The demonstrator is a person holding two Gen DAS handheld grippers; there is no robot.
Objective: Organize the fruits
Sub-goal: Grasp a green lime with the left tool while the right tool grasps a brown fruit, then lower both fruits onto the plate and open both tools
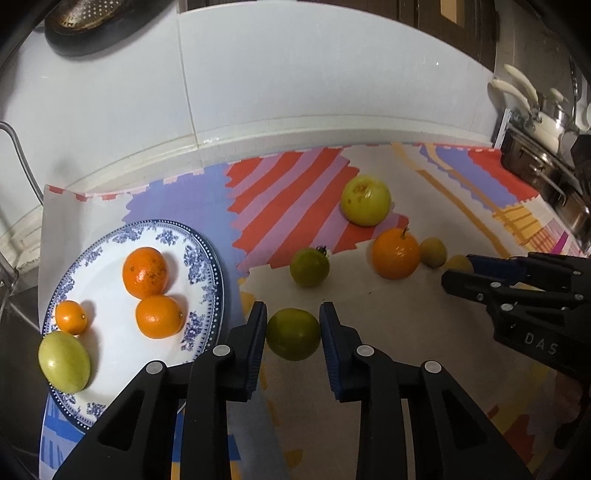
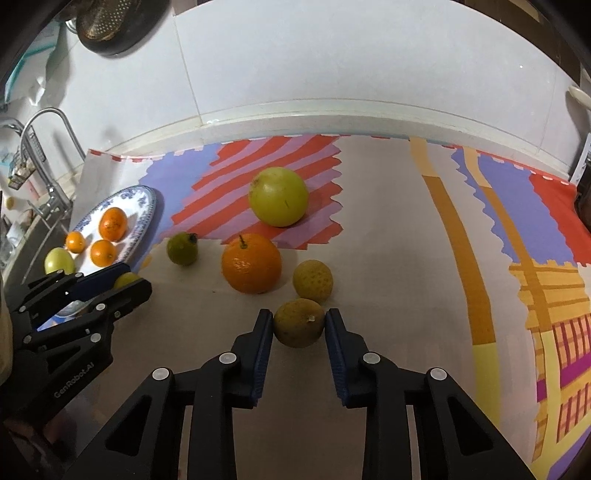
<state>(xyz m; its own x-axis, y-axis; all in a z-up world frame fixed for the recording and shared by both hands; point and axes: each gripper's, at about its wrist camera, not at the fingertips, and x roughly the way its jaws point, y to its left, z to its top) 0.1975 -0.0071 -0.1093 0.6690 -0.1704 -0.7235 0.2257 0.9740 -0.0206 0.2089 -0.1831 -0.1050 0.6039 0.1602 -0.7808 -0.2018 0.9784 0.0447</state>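
Observation:
A blue-patterned white plate (image 1: 199,258) at the left holds three orange fruits and a yellow-green one (image 1: 63,362); it also shows in the right wrist view (image 2: 147,199). My left gripper (image 1: 293,334) is shut on a green fruit (image 1: 293,334). My right gripper (image 2: 298,326) is shut on a brownish-yellow fruit (image 2: 298,323). On the mat lie a large yellow-green fruit (image 2: 277,201), a big orange (image 2: 251,263), a small green fruit (image 2: 181,248) and a rough yellow fruit (image 2: 313,280).
A colourful patterned mat (image 2: 480,206) covers the counter against a white tiled wall. A sink tap (image 2: 40,122) stands at the left, beyond the plate. Metal pots (image 1: 543,155) stand at the right edge. A strainer (image 1: 81,18) hangs top left.

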